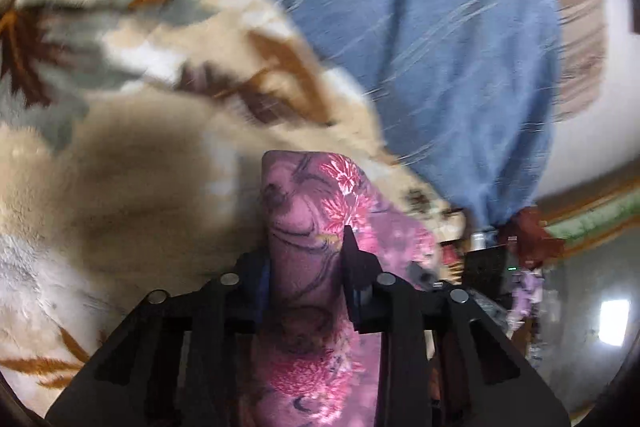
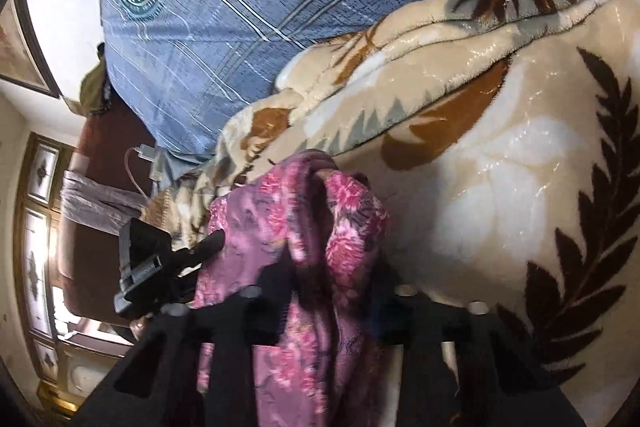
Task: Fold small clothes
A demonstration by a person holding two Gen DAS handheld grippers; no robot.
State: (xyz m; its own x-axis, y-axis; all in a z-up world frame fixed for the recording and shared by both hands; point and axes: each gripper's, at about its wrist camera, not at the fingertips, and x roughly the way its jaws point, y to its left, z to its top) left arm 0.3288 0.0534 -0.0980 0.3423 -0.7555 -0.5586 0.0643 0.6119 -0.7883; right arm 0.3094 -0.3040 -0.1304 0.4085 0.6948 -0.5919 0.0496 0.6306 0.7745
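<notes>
The left tool (image 1: pixel 306 259) pinches the pink flowery cloth (image 1: pixel 316 227) tight between its two black fingers. The right tool (image 2: pixel 320 291) grips the same cloth (image 2: pixel 288 227) too, and the left tool (image 2: pixel 160 259) shows at 9 o'clock. Behind lies a fuzzy leaf blanket (image 2: pixel 500 147). At 12 o'clock sits a blue pillow (image 2: pixel 240 7).

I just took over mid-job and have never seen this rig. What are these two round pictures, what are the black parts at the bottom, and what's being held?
Each picture comes from a fisheye camera on a hand-held gripper, looking along its jaws. The left gripper and the right gripper are the black parts. Both are shut on the same pink floral garment, also seen from the right. Beneath lies a cream plush blanket with brown leaves, and beyond it a blue plaid pillow. The left view is motion-blurred.
</notes>
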